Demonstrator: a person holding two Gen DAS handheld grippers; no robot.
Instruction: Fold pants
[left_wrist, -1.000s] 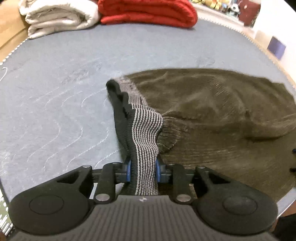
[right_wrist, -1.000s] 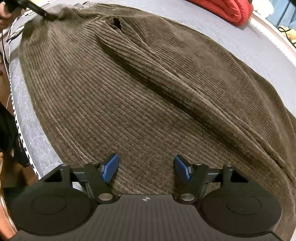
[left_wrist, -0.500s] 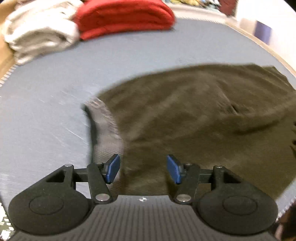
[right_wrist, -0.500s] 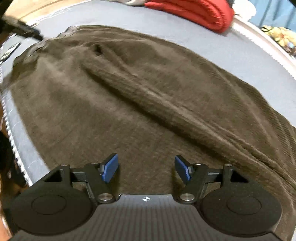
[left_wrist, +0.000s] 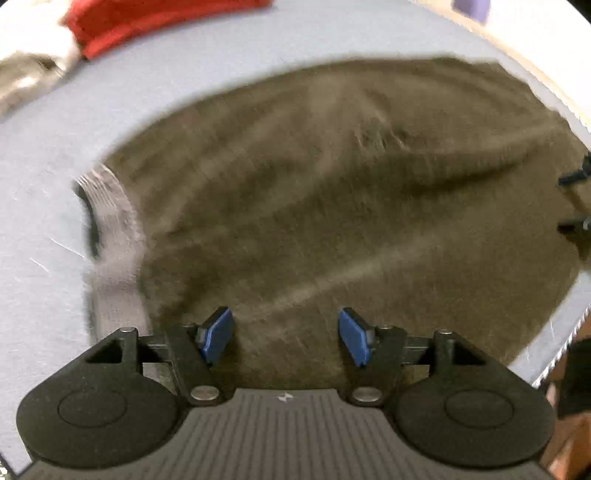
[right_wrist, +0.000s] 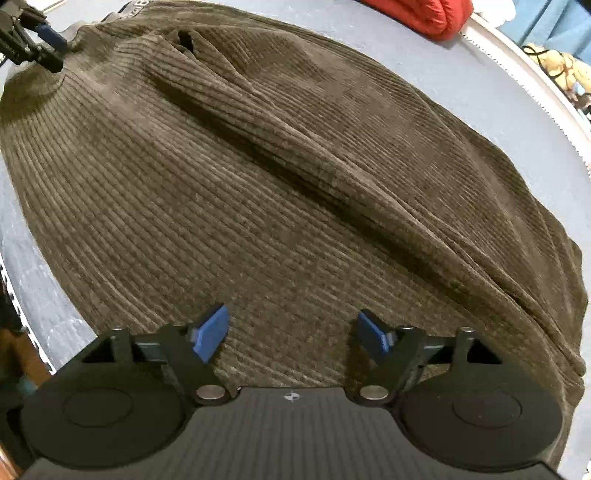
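Grey-blue quilted mattress (right_wrist: 480, 85) fills both views, brown corduroy pants (right_wrist: 277, 192) spread flat across it. Nearest, right gripper (right_wrist: 291, 334) hangs over the leg cloth, jaws opening, nothing between them. Left gripper (left_wrist: 286, 336) likewise opening and empty above the pants, striped waistband (left_wrist: 118, 236) just off to its left; view blurred. Middle: long diagonal ridge (right_wrist: 332, 177) bunched along the legs. Far: red folded garment (right_wrist: 424, 14), pale folded garment (left_wrist: 29, 70). Risk: folding over that ridge likely traps a crease; a shallow pinch may lift only the top layer. Waistband lettering too small to read.
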